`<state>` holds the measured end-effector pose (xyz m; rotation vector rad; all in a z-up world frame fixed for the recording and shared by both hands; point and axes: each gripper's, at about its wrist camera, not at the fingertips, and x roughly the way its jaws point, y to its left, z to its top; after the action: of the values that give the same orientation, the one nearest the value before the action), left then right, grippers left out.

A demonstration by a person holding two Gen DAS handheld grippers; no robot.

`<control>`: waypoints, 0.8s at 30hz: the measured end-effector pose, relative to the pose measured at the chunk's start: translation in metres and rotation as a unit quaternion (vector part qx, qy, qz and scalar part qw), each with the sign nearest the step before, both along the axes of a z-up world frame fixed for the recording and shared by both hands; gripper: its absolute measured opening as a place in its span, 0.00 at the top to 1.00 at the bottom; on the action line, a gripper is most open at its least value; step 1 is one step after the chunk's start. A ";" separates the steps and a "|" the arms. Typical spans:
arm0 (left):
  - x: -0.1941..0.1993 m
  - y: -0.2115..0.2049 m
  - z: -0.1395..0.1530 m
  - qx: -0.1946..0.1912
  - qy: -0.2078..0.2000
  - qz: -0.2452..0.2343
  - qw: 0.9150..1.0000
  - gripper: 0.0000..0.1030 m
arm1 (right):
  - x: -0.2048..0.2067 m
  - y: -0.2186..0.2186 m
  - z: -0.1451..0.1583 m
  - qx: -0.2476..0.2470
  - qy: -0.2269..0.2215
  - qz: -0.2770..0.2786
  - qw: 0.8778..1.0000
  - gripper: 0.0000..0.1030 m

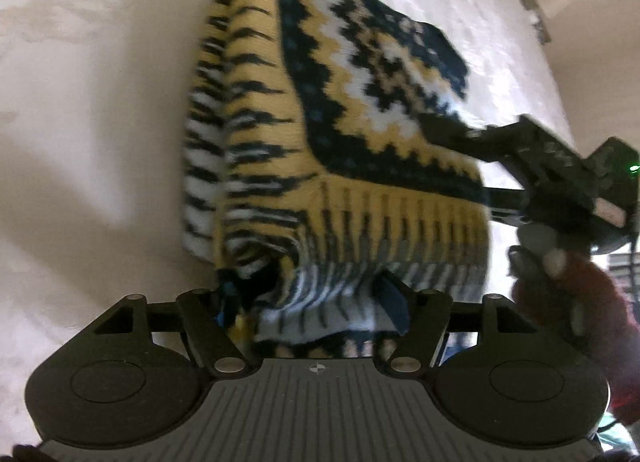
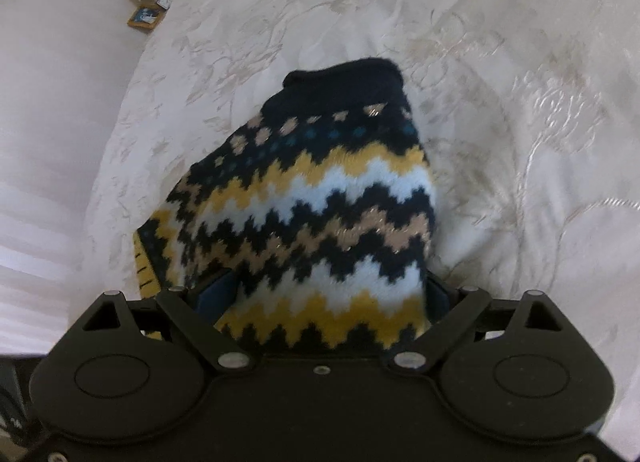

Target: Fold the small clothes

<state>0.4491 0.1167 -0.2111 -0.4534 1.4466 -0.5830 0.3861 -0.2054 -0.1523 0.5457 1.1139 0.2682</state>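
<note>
Two wrist views, steeply downward, close over the same sweater (image 1: 332,133) on bedspread (image 2: 500,101).

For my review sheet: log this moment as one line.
stage: folding | item: patterned knit sweater on white bedspread | left gripper: open around hem | right gripper: wide, sweater between fingers

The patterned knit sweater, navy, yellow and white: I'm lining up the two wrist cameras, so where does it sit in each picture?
Left wrist view: the patterned knit sweater fills the centre, its ribbed hem hanging between the left hand-held gripper fingers.
Right wrist view: the sweater lies centre to lower centre, reaching down between the right hand-held gripper fingers.
Shared landmark: the white embossed bedspread under it.
</note>
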 end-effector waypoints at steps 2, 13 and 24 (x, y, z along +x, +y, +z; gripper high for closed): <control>0.001 -0.005 0.001 -0.025 0.004 -0.014 1.000 0.59 | -0.004 -0.001 0.002 0.000 0.002 -0.002 1.000 0.35; -0.037 -0.025 0.033 -0.050 -0.010 -0.079 0.996 0.62 | -0.056 -0.007 0.030 -0.019 0.003 0.009 1.000 0.51; -0.106 -0.041 0.035 0.053 -0.020 -0.034 0.998 0.61 | -0.182 -0.058 0.038 -0.056 0.030 0.010 0.998 0.42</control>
<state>0.3436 0.0762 -0.1756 -0.3077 1.4506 -0.5637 0.2036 -0.2635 -0.1148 0.4462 1.1849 0.2075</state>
